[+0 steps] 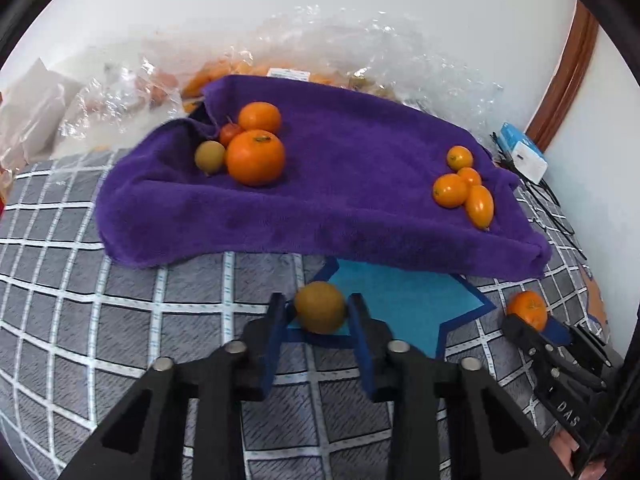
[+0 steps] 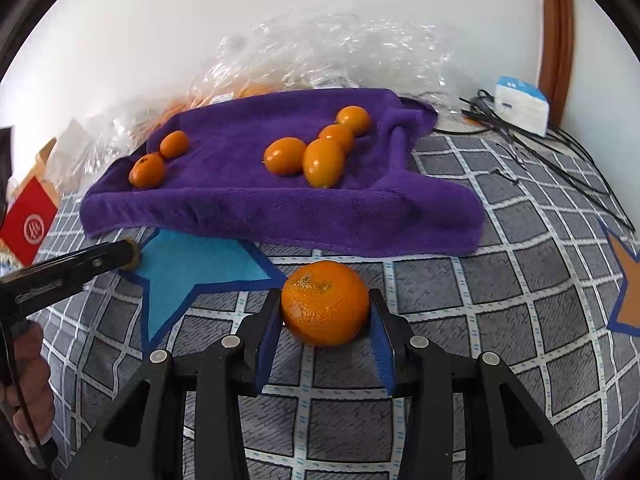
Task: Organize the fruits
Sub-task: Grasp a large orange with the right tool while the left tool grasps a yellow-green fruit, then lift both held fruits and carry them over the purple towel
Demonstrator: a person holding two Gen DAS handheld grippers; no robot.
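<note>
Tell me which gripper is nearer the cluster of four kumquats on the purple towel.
Right. The right gripper, holding a tangerine, sits just below the kumquats; the left gripper, holding a brownish fruit, is further left.

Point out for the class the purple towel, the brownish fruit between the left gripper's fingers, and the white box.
purple towel (image 1: 360,168): left wrist view, bare middle of the cloth.
brownish fruit (image 1: 320,307): left wrist view, centre of its skin.
white box (image 2: 520,110): right wrist view, its front face.
</note>
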